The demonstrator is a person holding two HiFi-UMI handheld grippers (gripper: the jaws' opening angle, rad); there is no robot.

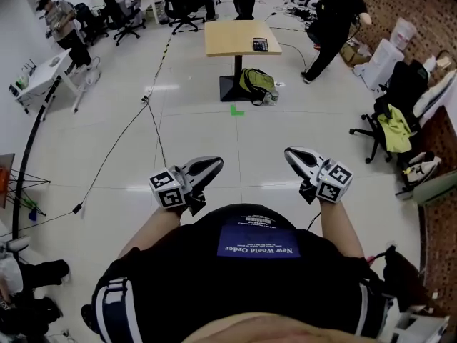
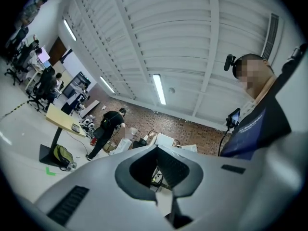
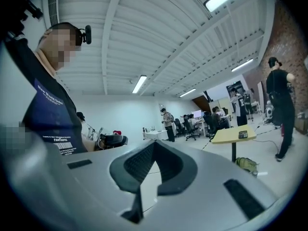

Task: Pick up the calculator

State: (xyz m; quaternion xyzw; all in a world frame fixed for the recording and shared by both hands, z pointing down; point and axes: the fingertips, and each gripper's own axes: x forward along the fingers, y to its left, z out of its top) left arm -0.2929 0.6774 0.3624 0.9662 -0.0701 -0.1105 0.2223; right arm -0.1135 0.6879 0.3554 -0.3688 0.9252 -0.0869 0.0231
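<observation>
The black calculator (image 1: 260, 44) lies near the right edge of a light wooden table (image 1: 227, 40) far ahead across the floor. Both grippers are held close to the person's body, several steps short of the table. The left gripper (image 1: 214, 164) and the right gripper (image 1: 291, 154) point toward each other, each shut with nothing between the jaws. In the left gripper view, the shut left gripper (image 2: 157, 147) has the table (image 2: 58, 116) and calculator (image 2: 75, 127) small at the far left. From the right gripper (image 3: 154, 142), the calculator (image 3: 243, 134) is seen on the table (image 3: 232, 136) at the right.
A green backpack (image 1: 255, 82) and bottles sit at the table's base. A person in black (image 1: 334, 16) bends just right of the table. An office chair with a yellow-green garment (image 1: 391, 123) stands at the right, a cable (image 1: 120, 143) crosses the floor, and a white desk (image 1: 44, 73) is at the left.
</observation>
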